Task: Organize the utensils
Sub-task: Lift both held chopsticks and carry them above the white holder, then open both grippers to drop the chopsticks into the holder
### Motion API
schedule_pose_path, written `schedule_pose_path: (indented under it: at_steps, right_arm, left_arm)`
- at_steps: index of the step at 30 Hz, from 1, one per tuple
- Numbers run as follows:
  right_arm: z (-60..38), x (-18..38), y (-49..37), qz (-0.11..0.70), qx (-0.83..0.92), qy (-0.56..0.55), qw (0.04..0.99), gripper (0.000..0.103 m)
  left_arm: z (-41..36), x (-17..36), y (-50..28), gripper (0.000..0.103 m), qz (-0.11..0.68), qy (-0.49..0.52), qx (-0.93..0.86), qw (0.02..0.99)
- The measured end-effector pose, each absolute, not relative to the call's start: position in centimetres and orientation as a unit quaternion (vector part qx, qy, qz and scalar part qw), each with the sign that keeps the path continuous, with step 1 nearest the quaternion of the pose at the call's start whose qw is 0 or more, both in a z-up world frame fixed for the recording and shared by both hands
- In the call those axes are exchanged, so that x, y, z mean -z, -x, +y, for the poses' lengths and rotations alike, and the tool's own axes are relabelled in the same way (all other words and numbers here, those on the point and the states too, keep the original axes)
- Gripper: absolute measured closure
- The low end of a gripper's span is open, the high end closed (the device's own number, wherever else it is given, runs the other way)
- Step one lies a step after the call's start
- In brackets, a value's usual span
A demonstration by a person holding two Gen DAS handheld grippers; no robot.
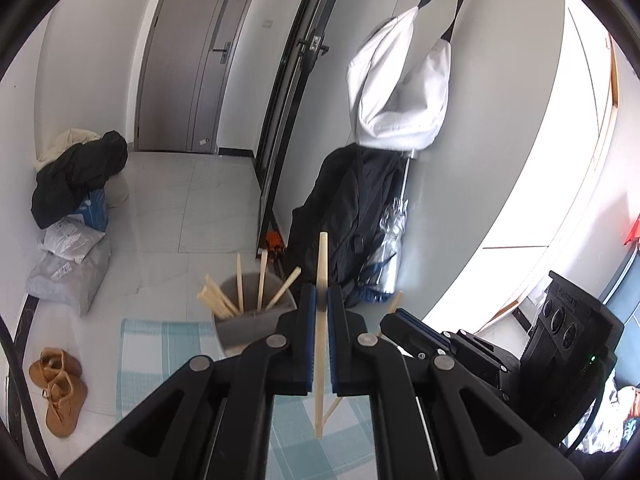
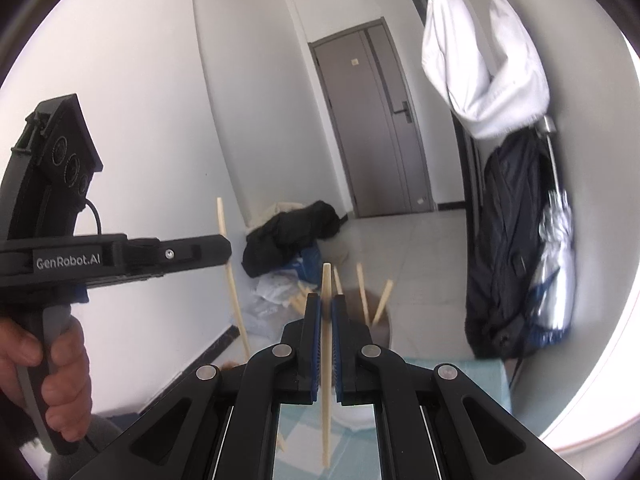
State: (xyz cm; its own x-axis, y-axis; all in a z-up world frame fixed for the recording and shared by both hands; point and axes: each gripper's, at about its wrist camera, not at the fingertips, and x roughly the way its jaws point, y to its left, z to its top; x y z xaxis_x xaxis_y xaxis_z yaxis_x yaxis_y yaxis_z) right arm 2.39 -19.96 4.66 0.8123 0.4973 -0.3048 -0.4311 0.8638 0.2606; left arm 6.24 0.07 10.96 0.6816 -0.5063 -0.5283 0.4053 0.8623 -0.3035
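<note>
**Two grippers, one chopstick each, above the holder**

Left wrist view:
- Left gripper [image 1: 320,300], lower centre: pads pinching a pale wooden chopstick [image 1: 321,264], near upright; its middle is hidden between the pads, its lower end shows below them.
- Grey holder [image 1: 256,320], centre, just left of the jaws: several chopsticks lean inside; its base is cut off by the gripper body.
- Right gripper [image 1: 394,320], lower right: seen from the side, its stick mostly hidden, only a tip showing.
- Checked cloth [image 1: 160,344] under the holder, largely covered.
- Brown shoes [image 1: 60,388], lower left.

Right wrist view:
- Right gripper [image 2: 326,312], lower centre: pads pressed onto a second chopstick [image 2: 326,280], upright.
- Holder [image 2: 380,320] behind the jaws, blurred, mostly masked.
- Left gripper [image 2: 224,248], left edge, held by a hand [image 2: 52,360]; its stick [image 2: 228,272] crosses behind it.
</note>
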Motion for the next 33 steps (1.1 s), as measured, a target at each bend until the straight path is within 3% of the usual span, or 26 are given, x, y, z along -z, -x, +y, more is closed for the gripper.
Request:
schedule_pose_path:
  at_steps: [15, 33]
  right_arm:
    - [-17.8, -10.8, -12.2, 0.154, -0.259, -0.056, 0.952, 0.099]
    - [-15.8, -8.3, -17.7, 0.162, -0.267, -0.039, 0.949, 0.099]
  left_arm:
    - [2.2, -12.2, -14.3, 0.102, 0.277, 0.115, 0.228, 0.926]
    - [3.6, -6.8, -19.2, 0.102, 0.265, 0.131, 0.251, 0.922]
